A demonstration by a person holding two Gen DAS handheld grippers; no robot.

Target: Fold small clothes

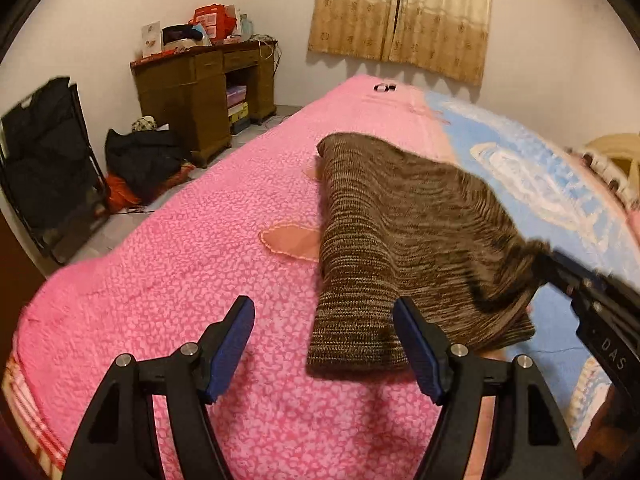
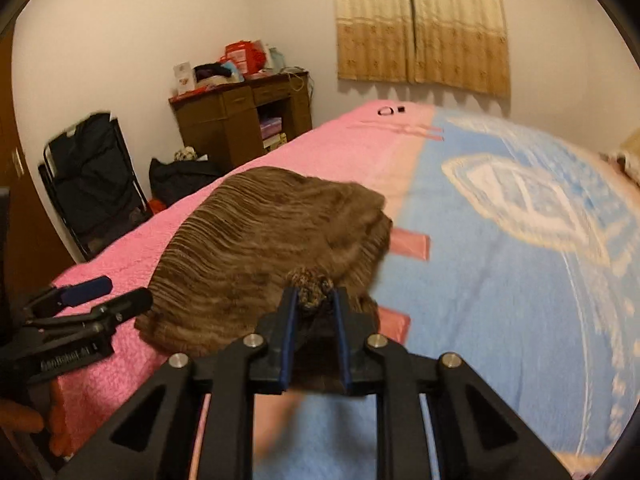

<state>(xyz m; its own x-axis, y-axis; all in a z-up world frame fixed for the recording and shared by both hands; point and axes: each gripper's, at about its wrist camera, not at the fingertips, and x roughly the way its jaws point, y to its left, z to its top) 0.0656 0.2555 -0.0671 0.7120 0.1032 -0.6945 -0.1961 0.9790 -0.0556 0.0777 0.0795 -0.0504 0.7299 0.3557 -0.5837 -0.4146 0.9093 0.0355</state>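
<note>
A brown knit garment (image 1: 400, 220) lies across the pink and blue blanket (image 1: 180, 260) on the bed. My left gripper (image 1: 323, 308) stands open just above the blanket, its right blue pad (image 1: 416, 344) beside the garment's near hem, gripping nothing. My right gripper (image 2: 316, 294) is shut on a bunched corner of the brown garment (image 2: 260, 232), which rises off the bed toward it. In the left wrist view the right gripper (image 1: 548, 258) comes in from the right edge with that raised corner. The open left gripper (image 2: 116, 292) shows at the left in the right wrist view.
A cluttered wooden desk (image 1: 200, 92) stands against the far wall left of the bed. A black folded chair (image 1: 48, 160) and a dark bag (image 1: 144, 160) sit on the floor. Small black items (image 1: 384, 88) lie at the bed's far end. A curtain (image 1: 400, 12) hangs behind.
</note>
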